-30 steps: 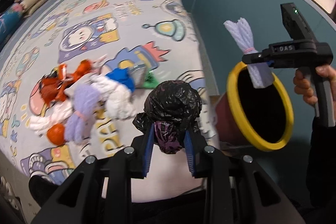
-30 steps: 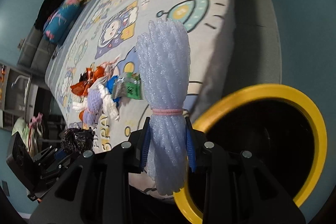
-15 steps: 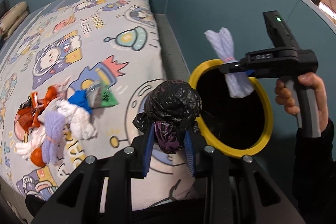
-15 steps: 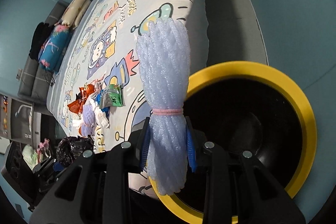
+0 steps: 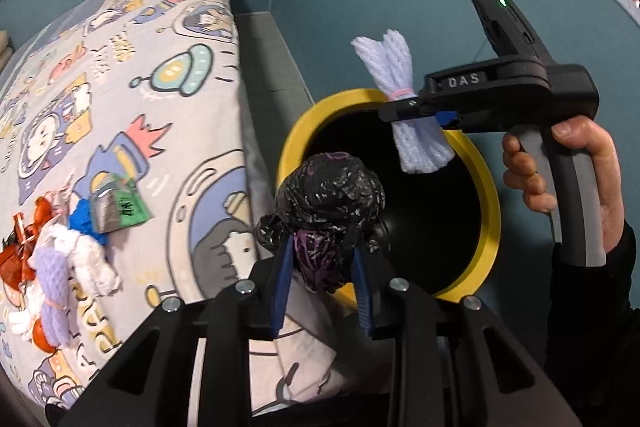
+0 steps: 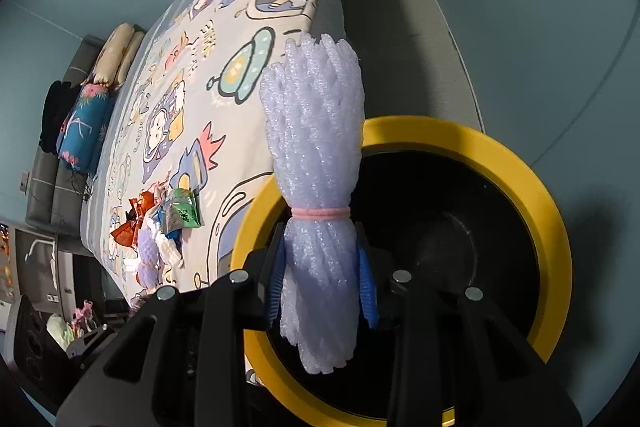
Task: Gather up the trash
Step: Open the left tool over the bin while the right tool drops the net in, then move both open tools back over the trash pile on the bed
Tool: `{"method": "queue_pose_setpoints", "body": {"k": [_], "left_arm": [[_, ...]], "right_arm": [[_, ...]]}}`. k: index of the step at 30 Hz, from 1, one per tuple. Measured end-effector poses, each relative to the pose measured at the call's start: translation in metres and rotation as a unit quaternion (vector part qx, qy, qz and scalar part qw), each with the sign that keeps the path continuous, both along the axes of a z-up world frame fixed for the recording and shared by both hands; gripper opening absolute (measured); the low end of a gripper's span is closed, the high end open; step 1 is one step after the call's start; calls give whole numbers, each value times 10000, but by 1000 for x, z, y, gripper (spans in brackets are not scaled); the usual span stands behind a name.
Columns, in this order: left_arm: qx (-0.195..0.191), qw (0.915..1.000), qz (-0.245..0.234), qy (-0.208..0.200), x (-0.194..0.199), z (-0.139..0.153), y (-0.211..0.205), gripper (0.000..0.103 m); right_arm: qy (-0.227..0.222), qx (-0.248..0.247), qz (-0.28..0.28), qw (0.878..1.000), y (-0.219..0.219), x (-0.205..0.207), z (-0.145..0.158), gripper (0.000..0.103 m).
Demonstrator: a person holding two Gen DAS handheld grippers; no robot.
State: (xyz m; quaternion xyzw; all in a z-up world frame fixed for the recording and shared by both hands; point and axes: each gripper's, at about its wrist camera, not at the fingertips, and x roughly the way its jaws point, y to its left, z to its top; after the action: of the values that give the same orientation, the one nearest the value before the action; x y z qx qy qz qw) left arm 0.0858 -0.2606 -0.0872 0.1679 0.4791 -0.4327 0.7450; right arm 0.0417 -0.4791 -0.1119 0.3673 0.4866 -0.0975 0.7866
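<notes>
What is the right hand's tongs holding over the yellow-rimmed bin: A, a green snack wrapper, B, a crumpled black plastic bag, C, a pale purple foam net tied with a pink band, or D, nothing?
C: the right tongs grip the pale purple foam net over the yellow-rimmed bin.

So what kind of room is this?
Most likely a bedroom: there's a bed with a cartoon space sheet, pillows at its far end, and a yellow-rimmed bin on the floor beside it.
</notes>
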Motion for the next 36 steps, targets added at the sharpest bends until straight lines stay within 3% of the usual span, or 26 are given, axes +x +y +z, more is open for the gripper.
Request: {"method": "queue_pose_setpoints", "body": {"k": [7, 14, 19, 31, 36], "left_arm": [[101, 9996, -244, 142, -10, -17, -25, 28], [2, 9995, -300, 68, -14, -13, -27, 54], [-16, 9996, -251, 141, -13, -14, -22, 60], [-119, 9997, 200, 1, 7, 0, 10, 62], [-165, 9980, 593, -121, 24, 8, 38, 69]], "right_arm": [[-92, -26, -147, 9998, -10, -6, 3, 32], [-139, 9, -333, 9993, -20, -10, 4, 42], [-225, -15, -377, 9990, -20, -12, 10, 45], [-399, -177, -265, 9987, -13, -10, 25, 47], [-437, -268, -39, 9987, 2, 0, 33, 52]]}}
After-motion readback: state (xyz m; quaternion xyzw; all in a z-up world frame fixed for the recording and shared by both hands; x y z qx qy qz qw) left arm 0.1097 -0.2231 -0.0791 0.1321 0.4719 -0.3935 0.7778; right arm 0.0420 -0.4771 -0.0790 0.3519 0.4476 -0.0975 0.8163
